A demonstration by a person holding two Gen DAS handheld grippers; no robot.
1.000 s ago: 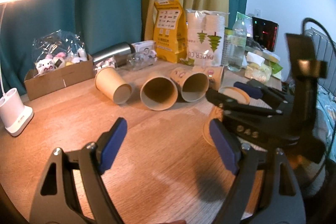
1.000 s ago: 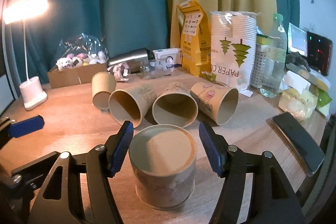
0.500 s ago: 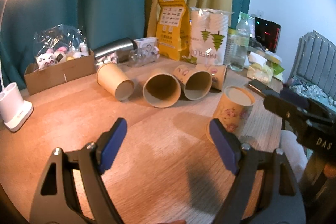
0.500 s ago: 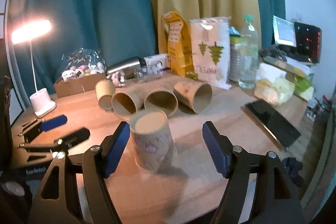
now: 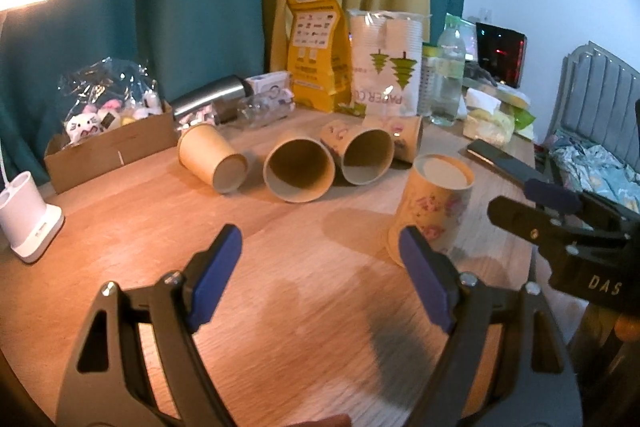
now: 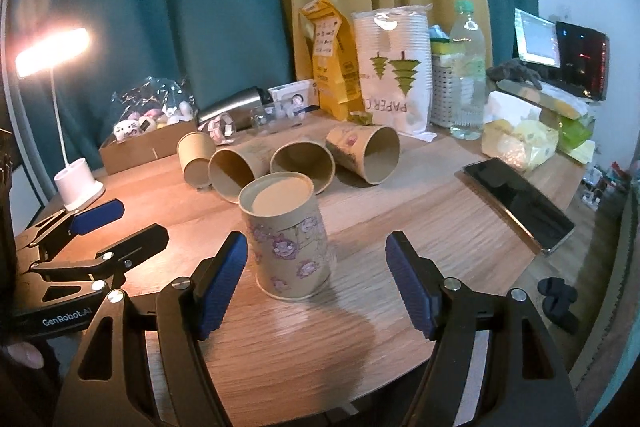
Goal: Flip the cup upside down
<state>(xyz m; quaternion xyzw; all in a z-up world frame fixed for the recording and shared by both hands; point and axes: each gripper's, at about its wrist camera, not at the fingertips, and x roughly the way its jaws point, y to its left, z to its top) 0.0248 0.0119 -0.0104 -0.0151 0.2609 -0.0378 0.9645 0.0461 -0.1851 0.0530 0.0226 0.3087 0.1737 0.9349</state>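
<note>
A paper cup with purple drawings [image 6: 286,239] stands upside down on the wooden table [image 6: 400,211], base up; it also shows in the left wrist view [image 5: 434,205]. My right gripper [image 6: 316,281] is open, drawn back from the cup, its fingers either side and nearer me. My left gripper [image 5: 320,279] is open and empty over bare table, left of the cup. Several more paper cups [image 6: 304,163] lie on their sides behind it, also seen in the left wrist view [image 5: 298,171].
A black phone [image 6: 520,203] lies at the right edge. A cardboard box of toys [image 6: 148,139], a steel flask [image 6: 232,107], a yellow bag [image 6: 330,63], a pack of paper cups [image 6: 394,67] and a water bottle [image 6: 466,71] stand at the back. A white lamp base [image 6: 78,183] stands at left.
My right gripper has let go of the upside-down cup and pulled back toward me. The cup stays standing. The left gripper has hardly moved.
</note>
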